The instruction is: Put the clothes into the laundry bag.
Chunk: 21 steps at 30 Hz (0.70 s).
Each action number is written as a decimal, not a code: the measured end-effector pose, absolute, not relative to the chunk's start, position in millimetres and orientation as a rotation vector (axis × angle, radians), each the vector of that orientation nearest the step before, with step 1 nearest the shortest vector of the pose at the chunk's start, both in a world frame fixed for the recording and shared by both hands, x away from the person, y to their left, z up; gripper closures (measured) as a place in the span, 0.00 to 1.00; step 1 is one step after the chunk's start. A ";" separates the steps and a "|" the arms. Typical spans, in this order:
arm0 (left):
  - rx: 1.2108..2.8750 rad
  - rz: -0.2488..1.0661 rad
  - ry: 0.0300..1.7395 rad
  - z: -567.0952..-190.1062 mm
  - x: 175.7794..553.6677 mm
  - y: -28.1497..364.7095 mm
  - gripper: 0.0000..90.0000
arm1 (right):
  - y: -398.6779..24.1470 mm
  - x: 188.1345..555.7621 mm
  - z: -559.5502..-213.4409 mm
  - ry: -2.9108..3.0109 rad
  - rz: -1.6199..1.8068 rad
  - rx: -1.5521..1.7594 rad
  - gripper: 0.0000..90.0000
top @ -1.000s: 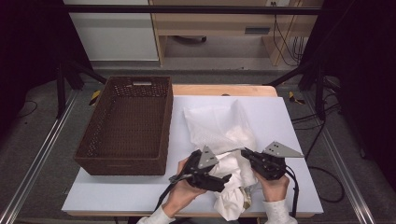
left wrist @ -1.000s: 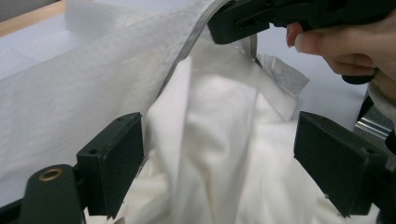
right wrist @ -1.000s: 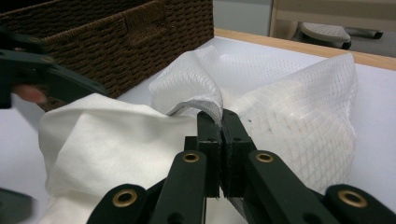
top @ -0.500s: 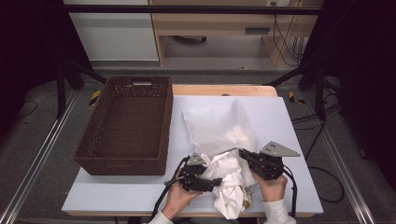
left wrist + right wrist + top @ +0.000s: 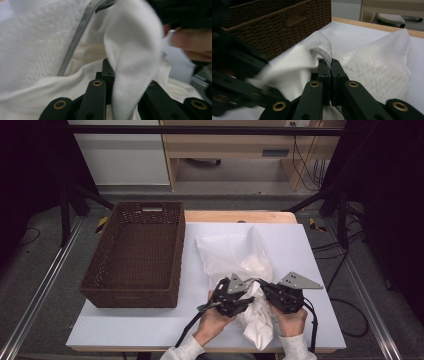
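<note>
A white mesh bag (image 5: 235, 250) with a grey zipper (image 5: 77, 40) lies on the white table, a white cloth (image 5: 257, 325) bunched at its near end. My left gripper (image 5: 248, 297) reaches into the cloth from the left. Its jaws have just been closing, and a fold of the white cloth (image 5: 132, 50) is pinched between them around my left gripper (image 5: 113, 72). My right gripper (image 5: 261, 287) is shut on the mesh bag's hemmed rim, seen close up at the right gripper (image 5: 330, 62), with the mesh bag (image 5: 382, 65) spread beyond it.
A dark brown wicker basket (image 5: 97, 265) stands to the left of the bag, its wall close behind the cloth in the right gripper view (image 5: 274, 25). The table (image 5: 310, 245) has bare white surface at right. A wooden strip edges its far side.
My left gripper slid right into the cloth pile and closed on a fold of it. The cloth is bunched more tightly between the two grippers. My right gripper kept still.
</note>
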<state>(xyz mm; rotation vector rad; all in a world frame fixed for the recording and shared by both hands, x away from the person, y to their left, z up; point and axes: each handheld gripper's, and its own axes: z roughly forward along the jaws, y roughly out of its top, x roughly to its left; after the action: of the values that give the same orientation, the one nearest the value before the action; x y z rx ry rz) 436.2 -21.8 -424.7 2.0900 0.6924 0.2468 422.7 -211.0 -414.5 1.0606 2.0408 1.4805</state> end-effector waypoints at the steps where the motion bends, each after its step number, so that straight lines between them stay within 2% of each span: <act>1: 2.107 0.261 0.707 -428.8 440.0 -26.3 0.88 | -212.0 422.1 -413.4 2.034 1.496 1.061 0.99; 6: 2.094 0.268 0.761 -450.1 464.6 -45.1 0.86 | -212.5 419.0 -409.2 2.024 1.509 1.047 0.99; 10: 2.109 0.337 0.729 -450.7 465.4 -52.7 0.84 | -213.8 422.1 -413.8 2.030 1.488 1.069 0.99; 14: 2.080 0.312 0.698 -453.7 464.1 -47.9 0.78 | -213.8 423.4 -417.5 2.035 1.468 1.084 0.99; 16: 2.058 0.281 0.699 -452.6 460.4 -43.4 0.71 | -212.9 423.7 -418.3 2.039 1.470 1.084 0.99; 17: 2.047 0.262 0.695 -450.3 456.5 -40.1 0.64 | -212.3 423.9 -418.7 2.042 1.466 1.081 0.99; 19: 2.050 0.238 0.669 -445.0 450.3 -34.6 0.44 | -212.0 424.2 -419.0 2.042 1.463 1.077 0.99; 21: 2.068 0.270 0.647 -436.4 440.1 -26.9 0.31 | -212.6 423.9 -418.8 2.042 1.464 1.081 0.99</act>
<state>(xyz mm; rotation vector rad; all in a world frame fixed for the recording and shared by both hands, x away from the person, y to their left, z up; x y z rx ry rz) 440.1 -26.9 -436.4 2.0680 0.6471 0.2697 423.9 -212.6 -418.8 1.0808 2.0416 1.4644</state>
